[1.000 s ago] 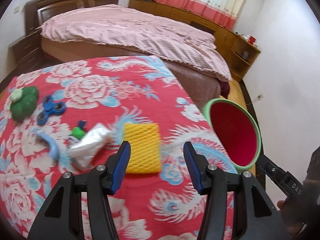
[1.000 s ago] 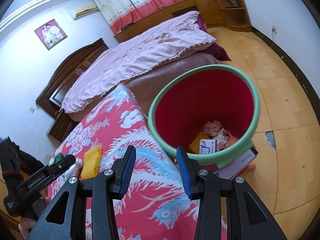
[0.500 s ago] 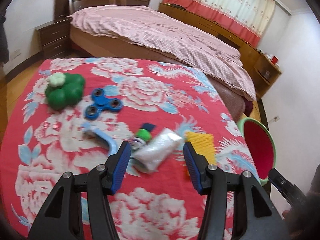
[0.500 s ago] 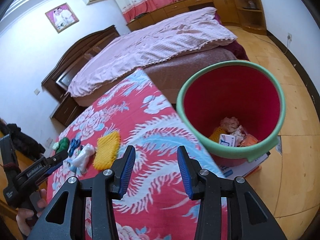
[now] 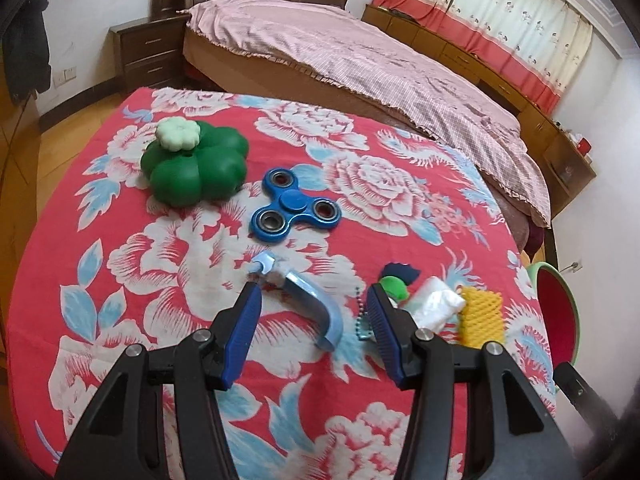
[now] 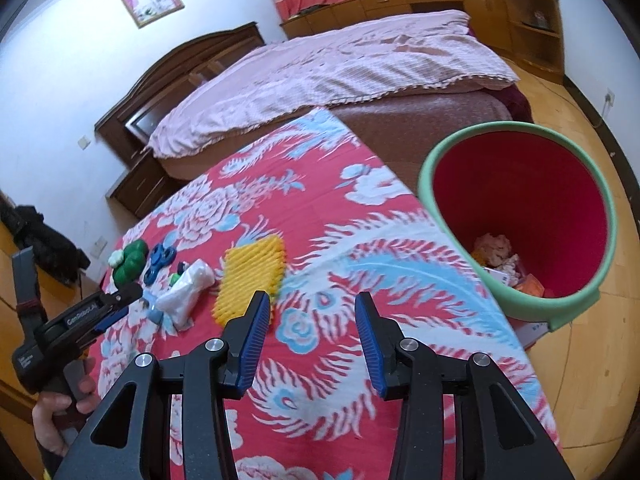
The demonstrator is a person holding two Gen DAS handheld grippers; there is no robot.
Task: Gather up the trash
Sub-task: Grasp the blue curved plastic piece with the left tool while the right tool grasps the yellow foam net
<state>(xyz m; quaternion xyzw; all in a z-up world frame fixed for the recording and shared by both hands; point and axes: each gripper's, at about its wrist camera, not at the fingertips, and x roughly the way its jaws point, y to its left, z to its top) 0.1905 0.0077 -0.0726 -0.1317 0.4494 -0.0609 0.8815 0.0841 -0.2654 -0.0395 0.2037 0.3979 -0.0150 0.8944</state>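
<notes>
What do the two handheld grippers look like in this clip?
Both the left gripper and the right gripper have black angular frames with silver bolts and ribbed blue fingers. The left gripper's side carries white lettering, and a bare hand grips its handle.

Green clover toy (image 5: pixel 195 166), blue spinner (image 5: pixel 295 210) — pink bed (image 5: pixel 360 56) behind.

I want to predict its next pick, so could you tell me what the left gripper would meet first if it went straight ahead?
Most likely the curved light-blue hook, which lies between the open fingers of the left gripper; depth is unclear, though.
</notes>
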